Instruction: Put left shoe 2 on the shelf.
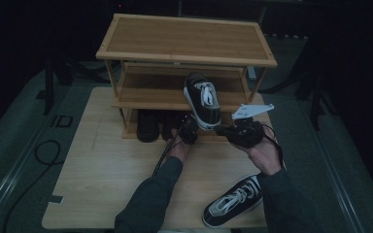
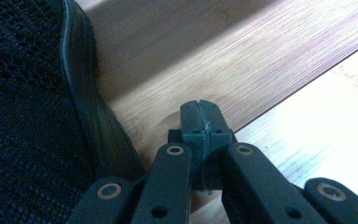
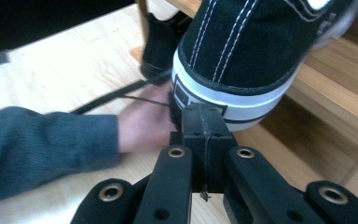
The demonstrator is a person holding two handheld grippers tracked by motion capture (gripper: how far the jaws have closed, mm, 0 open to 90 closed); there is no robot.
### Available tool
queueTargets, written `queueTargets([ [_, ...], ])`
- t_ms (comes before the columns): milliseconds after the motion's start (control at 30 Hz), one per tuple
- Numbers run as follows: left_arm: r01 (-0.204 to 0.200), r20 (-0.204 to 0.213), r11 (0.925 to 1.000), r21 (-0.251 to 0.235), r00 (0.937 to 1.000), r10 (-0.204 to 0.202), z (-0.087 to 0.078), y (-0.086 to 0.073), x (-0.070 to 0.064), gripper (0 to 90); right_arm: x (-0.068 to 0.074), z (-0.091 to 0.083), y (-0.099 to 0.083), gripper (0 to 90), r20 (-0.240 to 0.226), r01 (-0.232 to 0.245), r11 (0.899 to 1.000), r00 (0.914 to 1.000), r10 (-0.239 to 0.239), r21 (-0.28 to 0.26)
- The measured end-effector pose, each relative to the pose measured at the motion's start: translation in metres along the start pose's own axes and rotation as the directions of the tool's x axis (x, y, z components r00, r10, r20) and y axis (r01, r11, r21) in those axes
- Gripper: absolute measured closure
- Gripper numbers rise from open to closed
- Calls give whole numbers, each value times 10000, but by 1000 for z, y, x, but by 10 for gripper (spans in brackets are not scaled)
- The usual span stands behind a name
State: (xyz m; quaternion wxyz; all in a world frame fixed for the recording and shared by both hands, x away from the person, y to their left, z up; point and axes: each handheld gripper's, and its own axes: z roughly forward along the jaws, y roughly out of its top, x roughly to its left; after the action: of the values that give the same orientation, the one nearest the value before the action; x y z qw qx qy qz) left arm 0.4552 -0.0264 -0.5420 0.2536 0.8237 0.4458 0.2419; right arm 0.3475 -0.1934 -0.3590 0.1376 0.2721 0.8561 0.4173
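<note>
shoe one point(image 1: 202, 99) half on rack's middle shelf point(image 1: 150, 99), heel overhanging front edge, both tongs point(image 1: 189, 130) point(image 1: 226, 129) closed, empty at heel; shoe two point(image 1: 233, 200) waits at desk's point(image 1: 102, 165) near edge.

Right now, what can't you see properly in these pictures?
- High view: the dark things under the shoe rack sit in shadow, so I cannot tell what they are.
- Left gripper view: the black mesh shoe is cut off by the left edge.
- Right gripper view: the sneaker on the shelf is cut off at the top, and the person's hand is blurred.
- High view: the second sneaker is partly covered by the right sleeve.
</note>
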Motion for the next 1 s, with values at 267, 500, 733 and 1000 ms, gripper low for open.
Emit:
queueTargets([
  [267, 130, 54, 9998, -159, 9999, -130, 1, 0, -1, 900, 6, 12, 8, 900, -256, 92, 10000, 9996, -93, -26],
  [500, 112, 32, 9998, -137, 9999, -112, 1, 0, -1, 900, 7, 30, 19, 900, -272, 22, 10000, 9996, -22, 12],
  [733, 150, 34, 9996, -244, 9999, -149, 1, -1, -2, 900, 4, 40, 24, 900, 76, -90, 9999, 9999, 89, 56],
  [1000, -77, -31, 9999, -87, 10000, 77, 0, 0, 0, 900, -5, 45, 26, 900, 28, -270, 9996, 9996, 270, -5],
])
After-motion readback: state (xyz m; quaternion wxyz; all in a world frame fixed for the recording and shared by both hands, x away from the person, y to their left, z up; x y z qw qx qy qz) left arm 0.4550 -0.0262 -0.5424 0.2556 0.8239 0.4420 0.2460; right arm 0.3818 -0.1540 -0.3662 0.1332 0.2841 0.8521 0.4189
